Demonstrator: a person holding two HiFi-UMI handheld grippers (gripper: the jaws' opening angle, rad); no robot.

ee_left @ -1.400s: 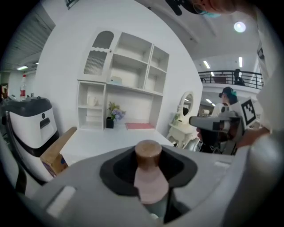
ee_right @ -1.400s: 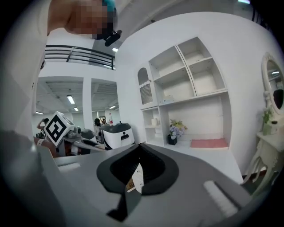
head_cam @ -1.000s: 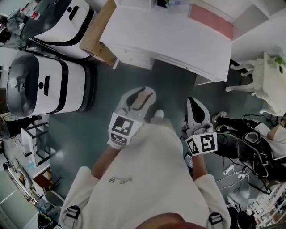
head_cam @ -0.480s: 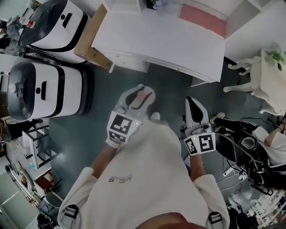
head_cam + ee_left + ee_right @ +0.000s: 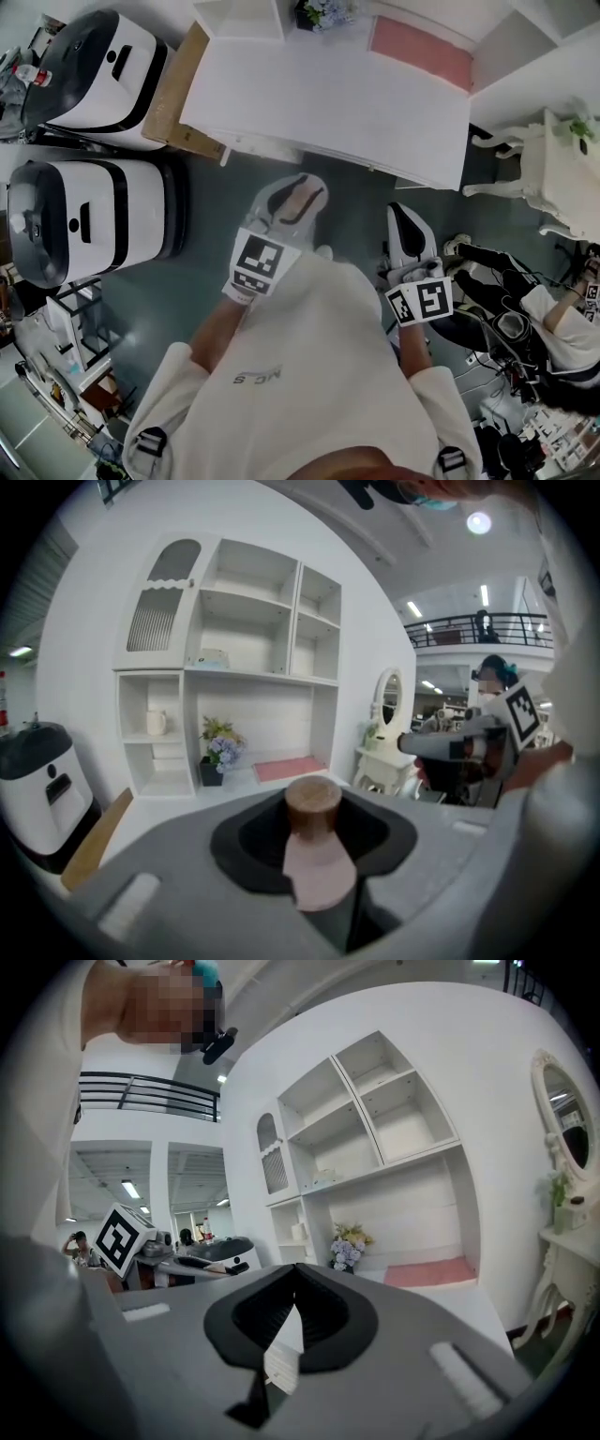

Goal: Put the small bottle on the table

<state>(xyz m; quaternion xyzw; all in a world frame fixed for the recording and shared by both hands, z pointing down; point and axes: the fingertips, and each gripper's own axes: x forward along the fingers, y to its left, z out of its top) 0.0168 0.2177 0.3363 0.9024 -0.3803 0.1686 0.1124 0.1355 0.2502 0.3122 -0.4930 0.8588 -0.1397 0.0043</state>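
Tongs, left: left tongs (image 5: 292,195) pinch the small bottle (image 5: 317,853), with one jaw on either side of its body.
Tongs, right: right tongs (image 5: 294,1277) are pressed together at the tips and hold nothing.
Desk: white desk (image 5: 328,103) lies ahead of both tongs. Seen from the head view, both tongs are over the grey floor (image 5: 356,192), short of the desk's near edge.
Shelf unit: white shelf unit (image 5: 239,630) rises behind the desk. Its compartments are mostly bare, with a cup (image 5: 156,722) in a left compartment.
Machines: two white-and-black machines (image 5: 89,220) stand on the floor to the left of the desk.
Board: brown board (image 5: 178,89) leans at the desk's left end.
Mat: pink mat (image 5: 420,52) lies flat on the desk towards its right.
Flowers: flower pot (image 5: 216,759) stands at the back of the desk, left of the mat.
Small bottle: pink body with a brown cap. It is upright in the left tongs, off the desk and apart from it.
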